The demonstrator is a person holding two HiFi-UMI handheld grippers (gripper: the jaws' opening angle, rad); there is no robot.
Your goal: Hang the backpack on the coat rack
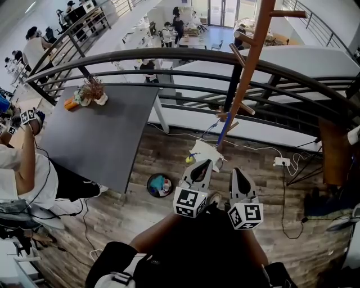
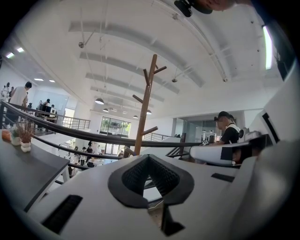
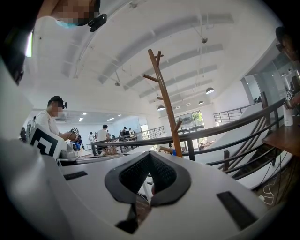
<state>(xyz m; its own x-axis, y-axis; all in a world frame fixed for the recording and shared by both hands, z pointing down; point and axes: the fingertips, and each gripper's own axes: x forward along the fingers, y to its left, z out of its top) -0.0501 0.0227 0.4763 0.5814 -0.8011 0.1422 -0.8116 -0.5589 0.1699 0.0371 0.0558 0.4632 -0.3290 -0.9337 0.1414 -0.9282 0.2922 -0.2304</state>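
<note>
Wooden coat rack [image 1: 248, 67] stands upright (beside railing [image 1: 169, 55]).

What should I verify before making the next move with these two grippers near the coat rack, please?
1. Something held: not ok; left gripper and right gripper are both shut on nothing.
2. Backpack located: cannot tell; no view clearly shows it.
3. Coat rack upright: ok.
4. Pegs free: ok; nothing hangs on them.
5. Floor by the rack's base: not ok; cables and a white object lie there.
</note>
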